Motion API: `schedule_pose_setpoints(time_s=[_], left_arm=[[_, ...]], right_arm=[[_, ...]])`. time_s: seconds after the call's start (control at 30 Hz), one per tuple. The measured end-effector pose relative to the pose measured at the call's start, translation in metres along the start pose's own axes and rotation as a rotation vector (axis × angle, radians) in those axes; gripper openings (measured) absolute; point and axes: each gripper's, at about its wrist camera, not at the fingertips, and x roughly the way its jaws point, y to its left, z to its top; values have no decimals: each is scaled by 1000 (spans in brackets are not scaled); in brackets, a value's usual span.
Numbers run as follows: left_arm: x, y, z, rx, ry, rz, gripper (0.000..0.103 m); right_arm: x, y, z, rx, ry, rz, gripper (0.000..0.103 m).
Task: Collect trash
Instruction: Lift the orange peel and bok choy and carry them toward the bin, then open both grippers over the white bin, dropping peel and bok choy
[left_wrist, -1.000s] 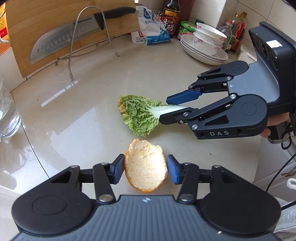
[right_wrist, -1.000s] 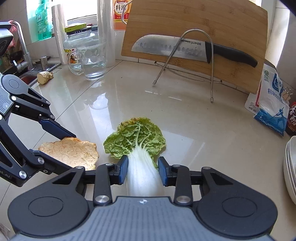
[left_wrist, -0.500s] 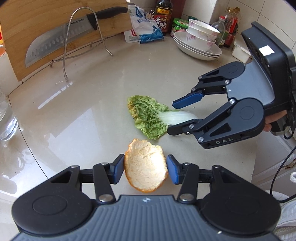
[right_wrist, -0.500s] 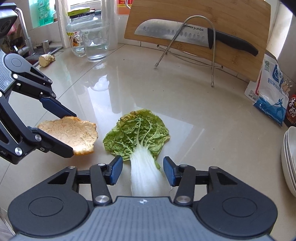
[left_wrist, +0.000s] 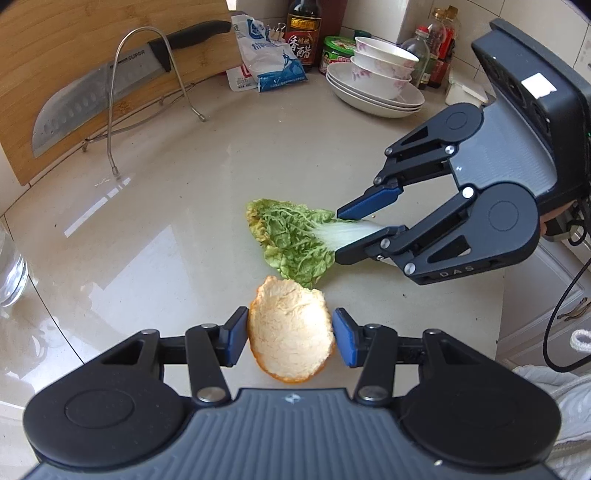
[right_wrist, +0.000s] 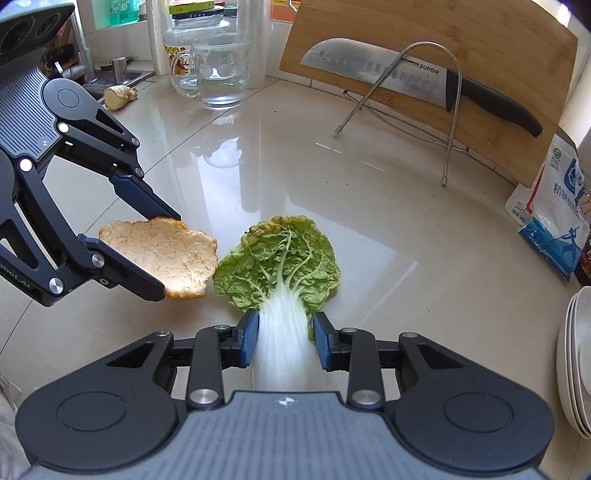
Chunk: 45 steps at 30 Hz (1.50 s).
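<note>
My left gripper (left_wrist: 290, 338) is shut on an orange peel (left_wrist: 291, 332), white pith side up, held just above the counter; both show in the right wrist view, the gripper (right_wrist: 162, 254) and the peel (right_wrist: 162, 254). My right gripper (right_wrist: 283, 338) is shut on the white stalk of a cabbage leaf (right_wrist: 280, 266), whose green part rests low over the counter. In the left wrist view the right gripper (left_wrist: 338, 236) holds the leaf (left_wrist: 291, 240) just beyond the peel.
A cutting board (right_wrist: 480, 55) with a knife (right_wrist: 406, 79) leans in a wire rack at the back. A water glass (right_wrist: 219, 77), jar and ginger stand near the sink. Stacked bowls (left_wrist: 376, 81), bottles and a salt bag (left_wrist: 266, 62) sit far right.
My right gripper opened briefly half a second ago and has closed on the cabbage stalk again. Both grippers have drawn back from the cutting board. The left keeps the peel.
</note>
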Motion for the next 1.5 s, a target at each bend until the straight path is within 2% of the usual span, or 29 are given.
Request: schedule_pose_setpoints(time_s=[0.2, 0.43, 0.73, 1.03, 1.27, 1.5], left_arm=[[-5, -19, 6, 54, -3, -28, 48], [-10, -55, 13, 143, -8, -103, 48], [-6, -121, 18, 309, -11, -228, 47], [7, -197, 24, 476, 0, -381, 47], [22, -245, 22, 561, 27, -473, 47], [38, -276, 22, 618, 47, -494, 47]], right_arm=[[-30, 6, -18, 51, -32, -48, 37], [-68, 14, -57, 152, -45, -132, 37], [-116, 30, -120, 332, -52, -268, 37], [-163, 47, -195, 544, -19, -442, 37], [-172, 54, -265, 766, 28, -510, 37], [-135, 45, -321, 948, 54, -485, 37]])
